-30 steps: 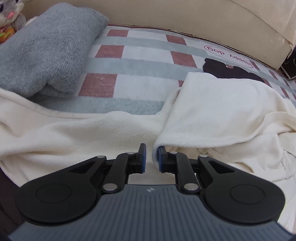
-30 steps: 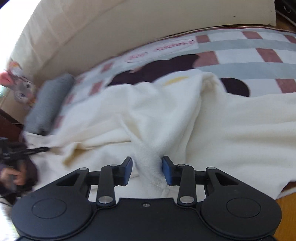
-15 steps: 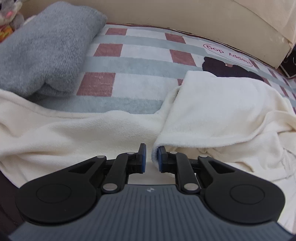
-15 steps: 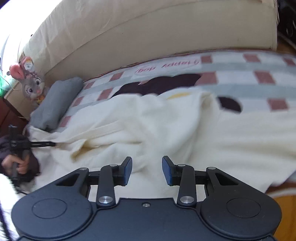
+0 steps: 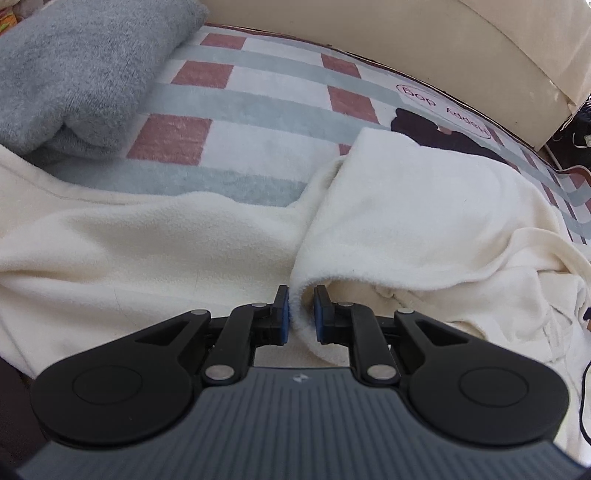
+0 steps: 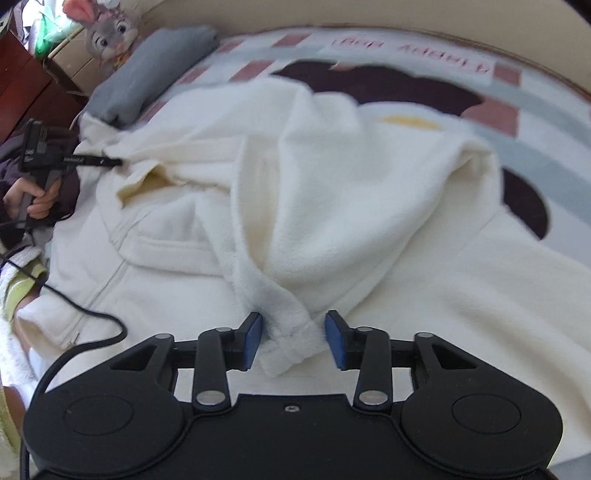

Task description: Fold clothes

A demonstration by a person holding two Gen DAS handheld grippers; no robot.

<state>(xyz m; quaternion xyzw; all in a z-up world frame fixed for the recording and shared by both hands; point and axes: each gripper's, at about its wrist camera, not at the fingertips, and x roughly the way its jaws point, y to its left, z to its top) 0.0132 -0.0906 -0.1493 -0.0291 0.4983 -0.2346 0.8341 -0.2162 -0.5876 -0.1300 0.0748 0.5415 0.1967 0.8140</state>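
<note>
A cream fleece jacket (image 5: 406, 206) lies spread over a checked blanket (image 5: 258, 103). My left gripper (image 5: 301, 314) is shut on a folded edge of the jacket, with the fleece pinched between its blue pads. In the right wrist view the jacket (image 6: 351, 177) is bunched in the middle, its zip (image 6: 107, 288) at the left. A sleeve cuff (image 6: 288, 332) lies between the fingers of my right gripper (image 6: 293, 336), which stands open, the right pad clear of the cloth. The left gripper (image 6: 110, 161), held in a hand (image 6: 37, 195), grips the jacket's far left edge.
A folded grey towel (image 5: 74, 74) lies at the blanket's far left, with a plush rabbit (image 6: 107, 26) behind it. A cream padded backrest (image 5: 406, 37) runs along the far side. A black cable (image 6: 85, 332) trails over the jacket's left side.
The right gripper has rolled and dropped toward the jacket, and the sleeve cuff now lies between its fingers. The left gripper keeps its hold and has barely moved.
</note>
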